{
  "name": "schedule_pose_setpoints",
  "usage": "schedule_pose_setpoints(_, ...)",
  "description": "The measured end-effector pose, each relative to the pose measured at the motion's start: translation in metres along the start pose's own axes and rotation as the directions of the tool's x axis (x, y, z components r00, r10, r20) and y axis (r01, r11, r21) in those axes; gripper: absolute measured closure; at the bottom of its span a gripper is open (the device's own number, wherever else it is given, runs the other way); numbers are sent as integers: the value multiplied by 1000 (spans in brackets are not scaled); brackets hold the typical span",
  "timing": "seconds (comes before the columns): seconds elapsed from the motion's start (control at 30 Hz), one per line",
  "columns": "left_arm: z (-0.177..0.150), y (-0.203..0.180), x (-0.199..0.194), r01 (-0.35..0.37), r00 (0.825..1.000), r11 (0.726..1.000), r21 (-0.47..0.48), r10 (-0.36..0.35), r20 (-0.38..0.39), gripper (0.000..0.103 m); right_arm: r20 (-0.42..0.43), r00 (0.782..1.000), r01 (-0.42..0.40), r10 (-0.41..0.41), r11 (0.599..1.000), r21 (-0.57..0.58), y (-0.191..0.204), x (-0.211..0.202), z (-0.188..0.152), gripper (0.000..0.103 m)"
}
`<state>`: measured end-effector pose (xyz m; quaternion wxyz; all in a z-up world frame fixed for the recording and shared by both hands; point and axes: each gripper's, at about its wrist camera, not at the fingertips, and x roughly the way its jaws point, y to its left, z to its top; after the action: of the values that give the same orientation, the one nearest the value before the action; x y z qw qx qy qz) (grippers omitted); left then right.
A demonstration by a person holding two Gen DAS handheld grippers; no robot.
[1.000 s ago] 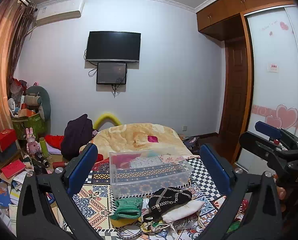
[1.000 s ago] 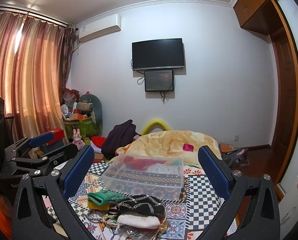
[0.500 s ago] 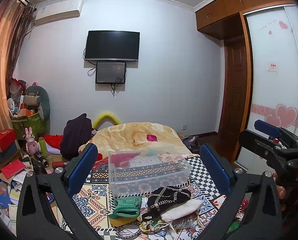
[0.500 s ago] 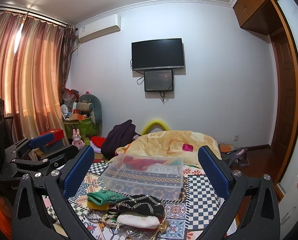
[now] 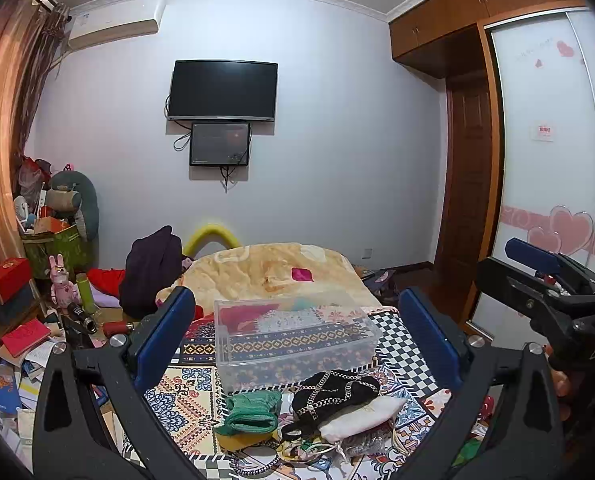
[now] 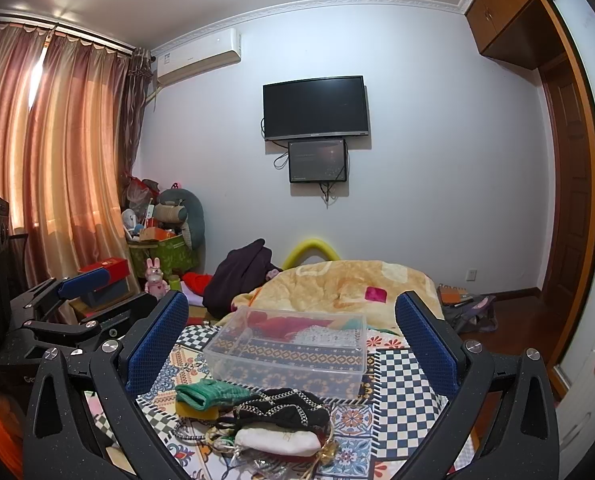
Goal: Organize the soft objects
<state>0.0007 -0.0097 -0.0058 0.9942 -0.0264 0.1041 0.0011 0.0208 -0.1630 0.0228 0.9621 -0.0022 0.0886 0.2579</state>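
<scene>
The lower end of the pile [image 5: 317, 416] runs off the bottom of both views, under the arms of each gripper. Cords and beads tangle there and cannot be sorted out. What does show: a green knit [image 5: 253, 410] toward the left finger, a black piece [image 5: 333, 390] with pale chain trim at centre, and a white pouch [image 5: 361, 414] lying against the black piece on its near side. A yellow edge peeks from beneath the green knit — its shape is hidden.

The left gripper [image 5: 297, 340] stands wide open and grips nothing; the pile lies below and between its fingers. The right gripper [image 6: 291, 344] is equally wide, also empty, with the same heap low between its fingers.

Straight ahead of both jaws, just past the pile, sits a clear bin [image 6: 289, 352], lidless. Cloth seen through its walls cannot be told as inside or behind.

Each gripper shows at the other's outer edge, partly cut off. Between the blue pads [image 6: 155, 340] the patterned cover [image 6: 397, 376] lies bare on the right side of the bin; beyond it, a yellow blanket [image 5: 273, 268].
</scene>
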Motion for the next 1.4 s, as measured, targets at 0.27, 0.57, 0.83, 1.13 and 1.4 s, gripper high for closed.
schedule_pose_setpoints(0.27,0,1,-1,3,1000,1000,3,-3,2,0,-1,1000,-1,1,1000,0,0,0,0,0)
schedule_pose_setpoints(0.57,0,0,-2,4,1000,1000,1,-4,2,0,0,1000,0,0,1000,0,0,0,0,0)
schedule_pose_setpoints(0.83,1,1,0,6,1000,1000,-1,-6,-6,0,-8,1000,8,-8,1000,-7,0,1,-2,0)
schedule_pose_setpoints(1.13,-19,13,25,-3,995,1000,-21,1,-98,0,-97,994,39,-39,999,-5,-8,21,-21,0)
schedule_pose_setpoints(1.4,-64,31,58,-27,968,999,-44,15,-251,0,-257,966,25,-17,999,26,-20,53,-56,0)
